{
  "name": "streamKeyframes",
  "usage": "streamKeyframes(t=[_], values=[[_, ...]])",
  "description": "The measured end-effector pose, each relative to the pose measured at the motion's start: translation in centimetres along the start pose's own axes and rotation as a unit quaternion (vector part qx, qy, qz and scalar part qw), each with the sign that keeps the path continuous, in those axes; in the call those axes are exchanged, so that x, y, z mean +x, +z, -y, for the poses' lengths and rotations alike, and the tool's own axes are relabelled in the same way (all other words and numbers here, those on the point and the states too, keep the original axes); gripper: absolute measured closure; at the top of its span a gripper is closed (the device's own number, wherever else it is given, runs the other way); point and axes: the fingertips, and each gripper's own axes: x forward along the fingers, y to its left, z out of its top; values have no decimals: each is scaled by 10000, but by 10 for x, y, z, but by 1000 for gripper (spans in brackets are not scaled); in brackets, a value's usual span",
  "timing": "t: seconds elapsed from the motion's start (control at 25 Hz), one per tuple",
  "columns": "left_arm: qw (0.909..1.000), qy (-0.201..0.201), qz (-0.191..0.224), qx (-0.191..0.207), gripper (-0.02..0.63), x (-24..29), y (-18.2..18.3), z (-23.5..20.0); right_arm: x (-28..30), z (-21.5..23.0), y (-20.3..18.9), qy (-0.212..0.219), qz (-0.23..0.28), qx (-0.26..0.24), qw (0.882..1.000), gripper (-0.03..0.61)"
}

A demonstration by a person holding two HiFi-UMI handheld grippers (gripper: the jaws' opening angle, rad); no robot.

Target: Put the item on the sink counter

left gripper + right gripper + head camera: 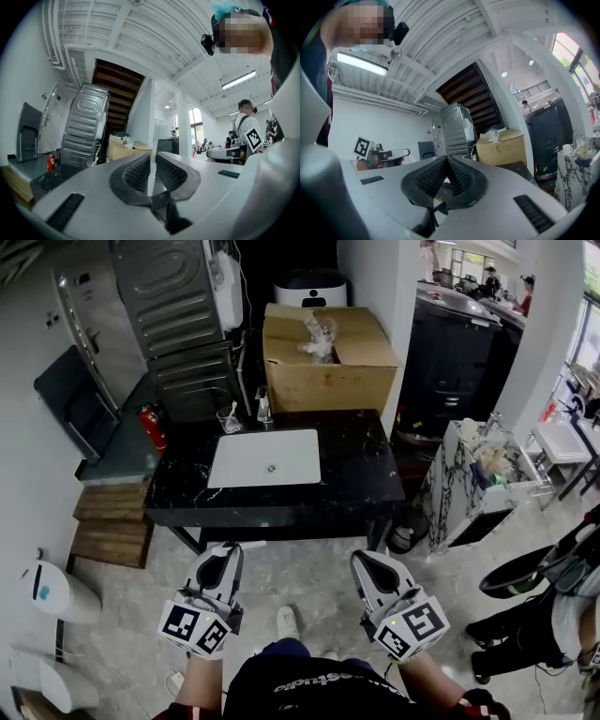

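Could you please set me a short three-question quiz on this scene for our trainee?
1. True or false: the left hand-held gripper holds an item between its jaws.
2. Which of these stands at the far side of the sink counter? A: cardboard box; B: bucket; C: kettle.
3. Which hand-held gripper's jaws meet at the tips?
Key: 1 false, its jaws are empty; 2 A; 3 the right hand-held gripper.
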Motion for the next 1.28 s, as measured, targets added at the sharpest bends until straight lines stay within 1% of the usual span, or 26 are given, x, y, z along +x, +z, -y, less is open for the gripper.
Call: streamKeyframes(t=[0.2, 0.4, 0.52, 0.68, 0.84, 0.96, 1.12, 1.28], values=[[10000, 4, -24, -43, 565, 30, -13, -23, 31, 18, -10, 11, -138, 12, 9999, 541], [9999, 2, -10, -161, 565, 83, -24, -69, 81, 45, -11, -80, -288, -75, 9995, 541], [9999, -18, 44, -164, 565, 116, -25, -107, 127, 62, -10, -94, -317, -137, 9994, 541], [9998, -69, 25, -167, 565, 159, -27, -166, 207, 76, -8, -54, -304, -169, 9994, 541], [9999, -110, 42, -67, 565, 199, -14, -226, 283, 85, 2, 16, -279, -225, 9994, 541], [9998, -161, 114, -94, 565, 226, -5, -263, 329, 94, 8, -23, -279, -280, 9992, 541], [9995, -273, 122, -92, 565, 252, -5, -295, 369, 101, 9, -113, -308, -304, 9990, 541], [9993, -242, 73, -277, 565, 272, -19, -313, 389, 113, 6, -137, -384, -291, 9987, 541]])
